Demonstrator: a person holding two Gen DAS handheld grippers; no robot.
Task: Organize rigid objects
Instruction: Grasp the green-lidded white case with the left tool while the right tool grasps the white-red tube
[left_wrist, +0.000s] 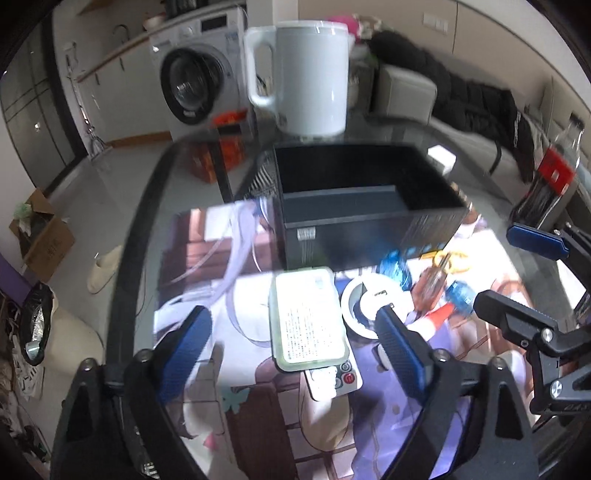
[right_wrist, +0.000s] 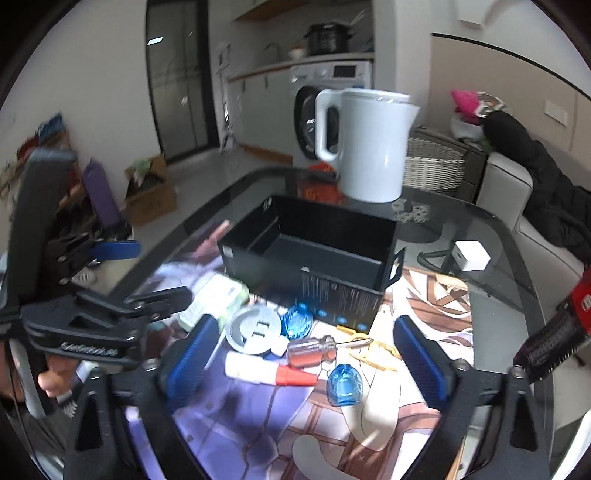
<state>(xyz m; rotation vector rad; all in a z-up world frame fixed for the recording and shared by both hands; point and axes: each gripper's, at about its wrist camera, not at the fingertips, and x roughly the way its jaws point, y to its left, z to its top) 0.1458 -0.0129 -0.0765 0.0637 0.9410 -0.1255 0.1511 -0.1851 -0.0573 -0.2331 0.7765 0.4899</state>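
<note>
Nothing has gone in yet: the black box (right_wrist: 314, 254) at the middle of the counter (right_wrist: 491, 295) sits empty. On its near side the clutter is still loose: pale green case (left_wrist: 308, 317), round white disc (right_wrist: 255, 330), two blue pieces (right_wrist: 297, 319), small screwdriver (right_wrist: 314, 349), white tube with a red cap (right_wrist: 269, 371). Left gripper (left_wrist: 295, 354) and right gripper (right_wrist: 314, 362) hover over them, fingers apart, holding nothing.
</note>
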